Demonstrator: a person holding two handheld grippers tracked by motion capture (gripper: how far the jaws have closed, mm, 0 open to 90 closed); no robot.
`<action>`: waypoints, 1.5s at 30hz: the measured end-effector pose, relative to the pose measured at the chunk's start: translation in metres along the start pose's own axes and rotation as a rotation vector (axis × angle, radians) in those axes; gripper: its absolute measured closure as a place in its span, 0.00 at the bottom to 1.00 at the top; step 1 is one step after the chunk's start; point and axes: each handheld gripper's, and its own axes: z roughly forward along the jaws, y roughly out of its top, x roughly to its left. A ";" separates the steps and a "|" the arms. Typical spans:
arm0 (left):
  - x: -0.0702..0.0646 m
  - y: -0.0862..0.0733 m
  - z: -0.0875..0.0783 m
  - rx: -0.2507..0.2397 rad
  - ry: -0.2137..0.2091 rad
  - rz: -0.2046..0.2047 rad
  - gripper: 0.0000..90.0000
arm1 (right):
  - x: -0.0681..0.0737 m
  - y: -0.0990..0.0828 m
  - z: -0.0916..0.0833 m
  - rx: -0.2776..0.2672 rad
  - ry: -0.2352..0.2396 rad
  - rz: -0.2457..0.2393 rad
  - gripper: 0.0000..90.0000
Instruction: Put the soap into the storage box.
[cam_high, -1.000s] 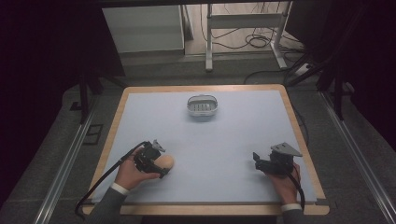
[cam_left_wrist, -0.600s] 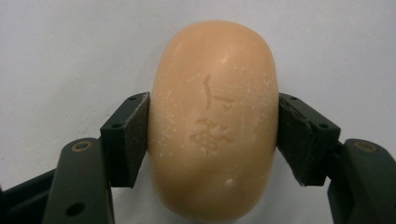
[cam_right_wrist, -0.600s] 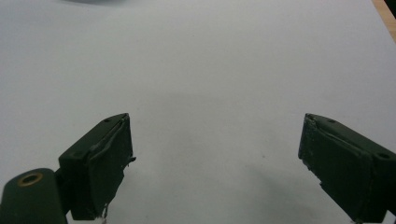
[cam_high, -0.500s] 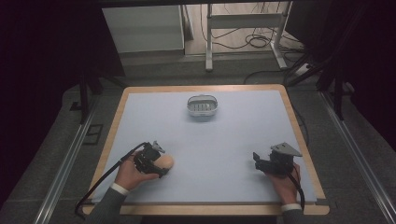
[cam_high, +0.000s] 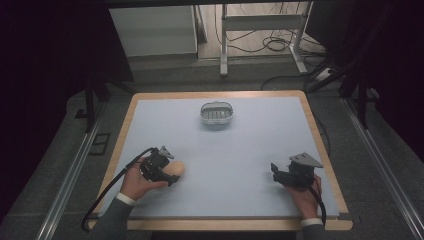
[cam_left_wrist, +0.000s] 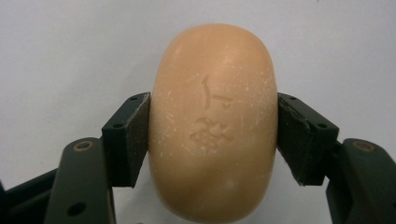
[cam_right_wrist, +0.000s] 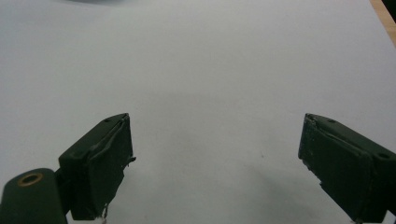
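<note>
Near the tabletop's (cam_high: 250, 150) left edge, left gripper (cam_left_wrist: 212, 135) fingers clamped on oval peach soap bar (cam_left_wrist: 212, 121); right gripper (cam_right_wrist: 215, 163) fingers apart. Lift gently, keep grip centred, soap slips.

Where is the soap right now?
The soap sits on the mat's near left part in the high view, clamped between the left claw pads, well short of the soap dish at the far middle.

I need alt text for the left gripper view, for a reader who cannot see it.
A tan oval soap bar with a stamped mark is clamped on both sides between the two black jaws of the left gripper. Behind it lies a plain pale blue table surface.
</note>
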 end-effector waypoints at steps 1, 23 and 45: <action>0.000 0.001 -0.001 -0.002 0.002 0.001 0.36 | 0.000 0.000 0.000 0.000 0.000 0.000 0.11; 0.006 0.013 -0.011 -0.043 0.007 -0.003 0.36 | 0.000 0.000 0.000 0.000 -0.002 0.001 0.11; 0.008 0.024 -0.022 -0.079 0.014 0.003 0.36 | 0.000 0.000 0.000 0.000 -0.001 0.008 0.11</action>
